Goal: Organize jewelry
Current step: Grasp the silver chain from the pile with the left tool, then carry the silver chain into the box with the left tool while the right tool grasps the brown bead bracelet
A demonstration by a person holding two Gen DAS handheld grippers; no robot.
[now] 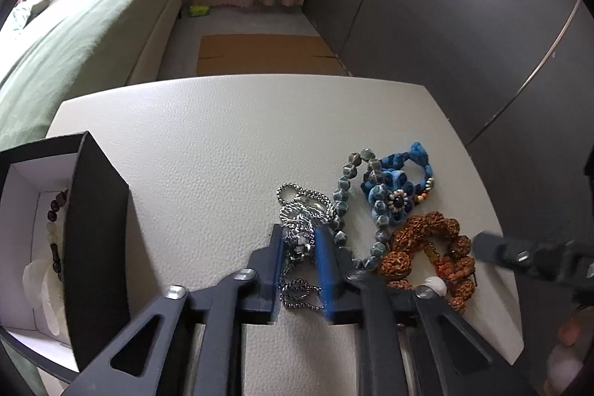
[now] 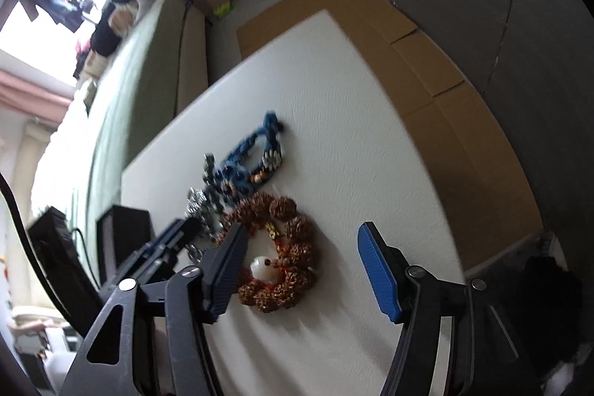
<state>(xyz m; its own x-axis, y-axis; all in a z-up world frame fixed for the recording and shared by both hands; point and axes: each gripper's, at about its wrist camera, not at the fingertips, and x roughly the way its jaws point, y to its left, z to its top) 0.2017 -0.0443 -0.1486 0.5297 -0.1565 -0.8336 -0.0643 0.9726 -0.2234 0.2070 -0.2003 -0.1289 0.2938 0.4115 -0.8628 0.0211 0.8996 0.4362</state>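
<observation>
left wrist view has the left claw (image 1: 300, 240) pinched on the silver chain (image 1: 299, 210), which lies bunched on the white desk (image 1: 208, 143) just beside a teal bead strand (image 1: 343, 206), a blue flower bracelet (image 1: 399, 184) and a brown seed bracelet (image 1: 430, 247). a black box (image 1: 74, 229) at the left holds beads. right wrist view shows the right claw (image 2: 302, 270) spread wide and empty above the brown seed bracelet (image 2: 282, 255).

What I cannot make out

Beside my black box (image 1: 96, 229), its wall hides most of the beaded strand (image 1: 55, 221) inside. My left gripper (image 1: 300, 247) covers part of the silver chain (image 1: 300, 210). In the right wrist view the blue bracelet (image 2: 260, 154) is smeared by blur.
</observation>
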